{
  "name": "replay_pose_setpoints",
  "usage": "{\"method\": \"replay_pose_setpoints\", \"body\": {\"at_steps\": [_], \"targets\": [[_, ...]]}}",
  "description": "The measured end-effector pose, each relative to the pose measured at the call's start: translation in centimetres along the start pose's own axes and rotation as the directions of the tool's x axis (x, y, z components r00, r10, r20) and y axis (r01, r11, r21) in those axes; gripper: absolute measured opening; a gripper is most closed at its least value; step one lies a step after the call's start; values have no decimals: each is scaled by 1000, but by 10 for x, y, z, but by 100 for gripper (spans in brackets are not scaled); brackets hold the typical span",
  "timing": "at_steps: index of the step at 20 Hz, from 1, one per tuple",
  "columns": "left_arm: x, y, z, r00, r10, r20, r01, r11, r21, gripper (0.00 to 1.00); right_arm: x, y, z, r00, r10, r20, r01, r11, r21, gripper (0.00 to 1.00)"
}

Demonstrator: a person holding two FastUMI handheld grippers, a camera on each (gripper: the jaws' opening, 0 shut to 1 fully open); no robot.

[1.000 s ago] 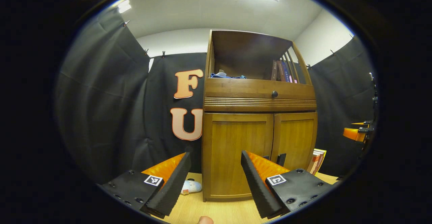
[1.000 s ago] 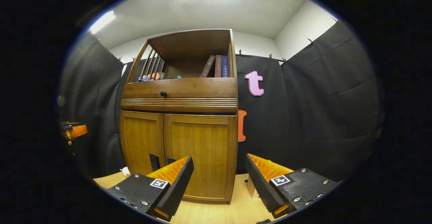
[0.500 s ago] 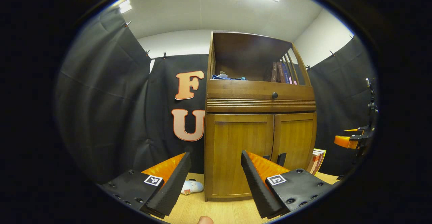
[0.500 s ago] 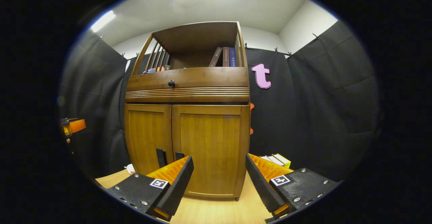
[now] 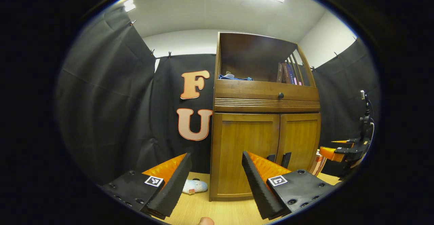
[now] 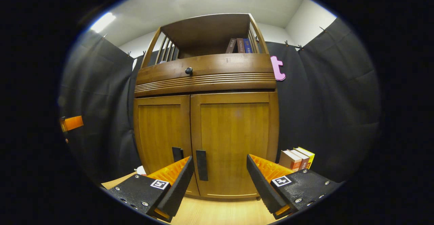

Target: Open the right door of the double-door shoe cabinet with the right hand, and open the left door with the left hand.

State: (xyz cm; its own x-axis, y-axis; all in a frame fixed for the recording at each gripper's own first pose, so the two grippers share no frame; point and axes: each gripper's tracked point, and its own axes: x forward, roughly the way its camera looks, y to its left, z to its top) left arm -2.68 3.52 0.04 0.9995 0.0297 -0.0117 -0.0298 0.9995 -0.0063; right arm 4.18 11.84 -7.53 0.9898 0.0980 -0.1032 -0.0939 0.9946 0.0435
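A wooden shoe cabinet stands on the pale floor with both lower doors closed. In the right gripper view its right door fills the middle, and the door's dark handle sits just above my right gripper's left finger. My right gripper is open, close in front of that door, holding nothing. In the left gripper view the left door and the two handles lie behind my open left gripper, which is farther back. The right gripper appears at that view's right edge.
A drawer with a round knob and an open shelf with books sit above the doors. More books lean beside the cabinet's right side. A small white toy lies on the floor at its left. Black cloth walls surround the booth.
My right gripper has moved in toward the cabinet, so the right door looks larger and its handle has come into sight. The left gripper has drifted slightly left.
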Motion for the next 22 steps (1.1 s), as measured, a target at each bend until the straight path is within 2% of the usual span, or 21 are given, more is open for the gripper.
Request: {"method": "replay_pose_setpoints", "body": {"at_steps": [7, 12, 17, 18, 19, 21, 22], "targets": [[-8, 17, -1, 999, 39, -7, -39, 999, -3, 96, 45, 43, -46, 996, 57, -70, -59, 998, -17, 95], [-10, 22, -3, 999, 49, -3, -49, 999, 7, 96, 80, 47, -77, 995, 26, -96, -30, 999, -32, 95], [-10, 34, -8, 998, 64, -9, -64, 998, 4, 96, 116, 49, -107, 989, 19, -144, -18, 1000, 7, 95], [-9, 37, -8, 997, 71, -8, -71, 998, 2, 94, 122, 49, -111, 988, 16, -151, -15, 1000, 9, 95], [-8, 40, -9, 997, 76, -9, -76, 997, 0, 94, 130, 49, -116, 987, 14, -158, -12, 1000, 8, 100], [-7, 43, -12, 997, 81, -9, -81, 997, -3, 94, 142, 51, -123, 986, 11, -167, -10, 1000, 8, 84], [-7, 43, -13, 997, 82, -10, -82, 997, -2, 99, 148, 50, -124, 986, 5, -166, -4, 1000, 6, 94]]}}
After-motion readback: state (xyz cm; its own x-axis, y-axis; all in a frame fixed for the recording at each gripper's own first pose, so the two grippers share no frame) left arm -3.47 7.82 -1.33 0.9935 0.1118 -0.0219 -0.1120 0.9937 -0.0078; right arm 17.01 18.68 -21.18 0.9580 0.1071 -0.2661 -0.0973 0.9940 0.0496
